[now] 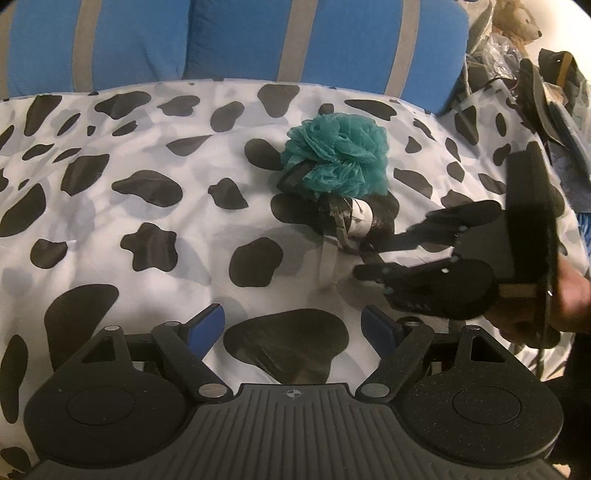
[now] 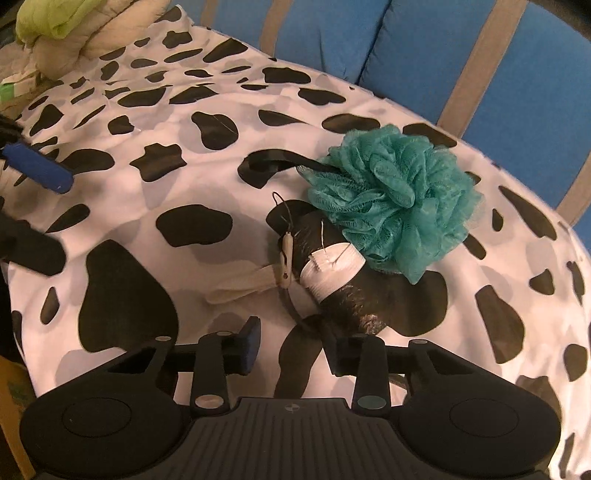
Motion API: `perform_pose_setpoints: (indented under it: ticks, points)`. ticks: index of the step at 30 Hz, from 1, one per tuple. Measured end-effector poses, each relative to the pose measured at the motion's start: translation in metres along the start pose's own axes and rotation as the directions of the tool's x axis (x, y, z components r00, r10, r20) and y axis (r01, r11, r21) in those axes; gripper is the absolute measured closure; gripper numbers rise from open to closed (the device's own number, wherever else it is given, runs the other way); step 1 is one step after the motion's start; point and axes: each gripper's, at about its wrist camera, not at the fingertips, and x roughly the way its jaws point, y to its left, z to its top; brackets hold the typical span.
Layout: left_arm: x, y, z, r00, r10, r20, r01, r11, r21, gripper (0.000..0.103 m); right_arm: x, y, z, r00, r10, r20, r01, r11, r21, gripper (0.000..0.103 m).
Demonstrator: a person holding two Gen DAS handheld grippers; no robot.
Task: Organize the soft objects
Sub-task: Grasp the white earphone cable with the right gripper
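Hovering low over the cow-print sheet [image 1: 110,221], the left gripper [image 1: 293,325] has its blue-padded jaws spread wide with nothing between them but a black patch of the print.

The right gripper [image 2: 291,341] sits close to the pile of soft things, jaws narrowed to a moderate gap. A thin dark cord [image 2: 291,302] loops down toward that gap and passes behind the right-hand pad [image 2: 338,350] — whether the pads actually press on it cannot be told, since the loop's lower end is hidden by the finger. In the left wrist view this gripper [image 1: 364,258] comes in from the right, its fingertips just beside the bundle's trailing end, with part of a hand [image 1: 569,299] behind it.

The teal mesh bath pouf [image 2: 391,199] lies on the sheet near the blue-and-grey striped cushions [image 2: 424,40]. Touching its near side is a dark furry item wrapped with a white band [image 2: 332,271]; its shape is hard to make out against the black spots. A pale strip of cloth [image 2: 243,286] trails from it, crossed by a small beige clip [image 2: 285,264].

Crumpled green and cream fabric [image 2: 62,26] is cut off at the right wrist view's upper left — clutter at the left wrist view's upper right is too blurred to identify.
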Motion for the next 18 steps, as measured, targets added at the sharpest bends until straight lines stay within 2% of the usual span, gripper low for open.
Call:
perform_pose_setpoints:
  ticks: [7, 11, 14, 16, 18]
  points:
    - [0.001, -0.003, -0.002, 1.0, -0.019, -0.01, 0.019, 1.0, -0.004, 0.022, 0.011, -0.009, 0.002, 1.0, 0.007, 0.016, -0.008, 0.999, 0.038, 0.064]
    - [0.002, -0.002, -0.002, 1.0, -0.021, -0.015, 0.02, 1.0, -0.011, 0.022, 0.014, -0.017, 0.001, 0.999, 0.038, 0.009, -0.039, 0.995, 0.095, 0.065]
    - [0.002, -0.001, -0.002, 0.999, -0.029, -0.021, 0.029, 0.999, -0.024, 0.022, 0.013, -0.02, 0.004, 0.997, 0.06, -0.039, -0.055, 0.991, 0.121, 0.079]
    - [0.002, 0.0, -0.002, 0.999, -0.035, -0.019, 0.034, 0.999, -0.031, 0.022, 0.01, -0.017, 0.005, 0.996, 0.06, -0.068, -0.052, 0.992, 0.114, 0.093]
    - [0.002, 0.001, -0.003, 0.999, -0.033, -0.018, 0.033, 0.999, -0.032, 0.022, 0.007, -0.014, 0.003, 0.994, 0.064, -0.094, -0.054, 0.993, 0.101, 0.098]
